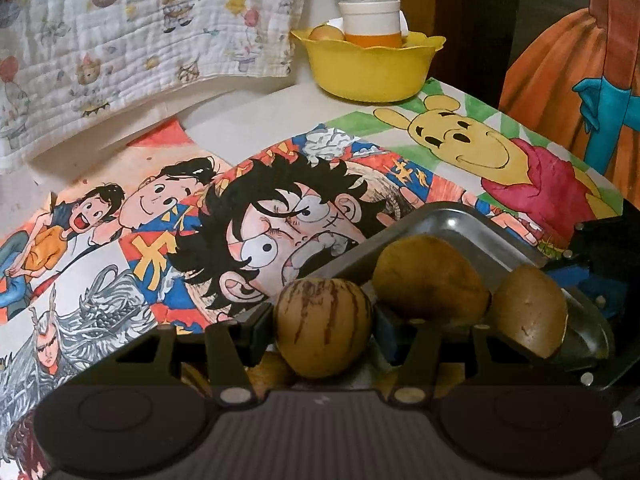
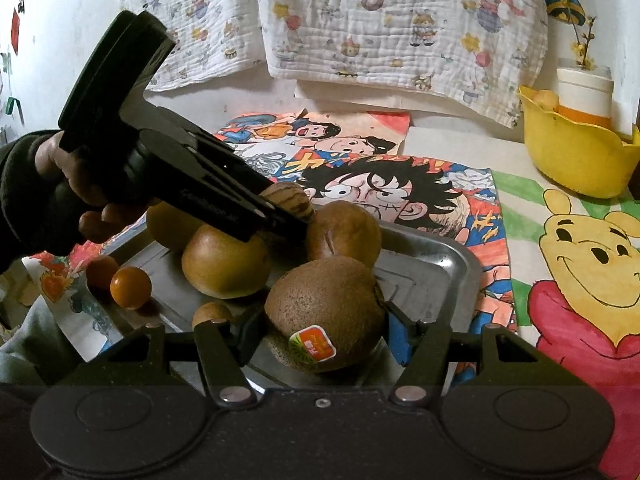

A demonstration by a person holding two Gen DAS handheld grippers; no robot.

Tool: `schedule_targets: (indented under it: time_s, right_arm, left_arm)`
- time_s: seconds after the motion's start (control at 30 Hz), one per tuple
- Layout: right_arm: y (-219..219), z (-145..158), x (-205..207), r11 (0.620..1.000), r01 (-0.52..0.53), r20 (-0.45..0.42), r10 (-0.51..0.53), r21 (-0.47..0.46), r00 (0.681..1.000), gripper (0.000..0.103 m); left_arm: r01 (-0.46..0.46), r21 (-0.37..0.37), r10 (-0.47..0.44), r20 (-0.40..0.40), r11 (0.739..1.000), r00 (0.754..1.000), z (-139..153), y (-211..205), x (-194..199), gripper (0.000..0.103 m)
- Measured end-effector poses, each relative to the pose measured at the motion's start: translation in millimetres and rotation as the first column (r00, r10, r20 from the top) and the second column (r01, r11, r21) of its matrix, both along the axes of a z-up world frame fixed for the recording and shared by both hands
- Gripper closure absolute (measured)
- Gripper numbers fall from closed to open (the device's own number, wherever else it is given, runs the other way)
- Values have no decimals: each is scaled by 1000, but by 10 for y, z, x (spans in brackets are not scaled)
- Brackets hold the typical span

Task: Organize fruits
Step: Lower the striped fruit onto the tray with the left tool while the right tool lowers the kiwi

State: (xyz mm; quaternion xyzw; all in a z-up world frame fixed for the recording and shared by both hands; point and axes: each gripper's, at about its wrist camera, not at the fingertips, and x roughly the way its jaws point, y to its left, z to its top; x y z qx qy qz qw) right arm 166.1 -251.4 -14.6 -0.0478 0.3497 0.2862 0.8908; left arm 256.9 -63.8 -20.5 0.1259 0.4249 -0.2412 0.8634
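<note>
Remaining on the steel tray [image 2: 448, 264] are most fruits; one is seen in the yellow bowl [image 1: 366, 70]. A striped fruit [image 1: 324, 326] is clamped by the left gripper [image 1: 322, 322], a kiwi [image 2: 326, 312] by the right gripper [image 2: 320, 334].

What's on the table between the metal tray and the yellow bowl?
No objects, only cartoon drawings on the table between the metal tray and yellow bowl, seen in the right wrist view.

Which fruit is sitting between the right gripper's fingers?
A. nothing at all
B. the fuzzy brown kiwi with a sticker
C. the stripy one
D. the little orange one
B: in the right wrist view the kiwi, with its sticker, sits between the fingers of the right gripper, over the metal tray.
</note>
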Motion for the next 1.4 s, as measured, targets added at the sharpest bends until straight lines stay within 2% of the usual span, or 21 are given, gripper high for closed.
schedule_targets:
  time_s: [0.73, 1.17, 1.4]
  right_arm:
    - [-18, -9, 9, 999, 29, -3, -29, 17, 1000, 38]
    - [-33, -37, -17, 995, 79, -6, -78, 56, 997, 36]
    - [-38, -49, -41, 993, 94, 3, -94, 75, 996, 28]
  left_arm:
    - [0, 6, 0, 5, 1000, 1000, 10, -6, -26, 44]
    - [-11, 20, 11, 28, 1000, 1000, 29, -9, -83, 28]
    - [-20, 27, 19, 43, 999, 999, 39, 0, -126, 21]
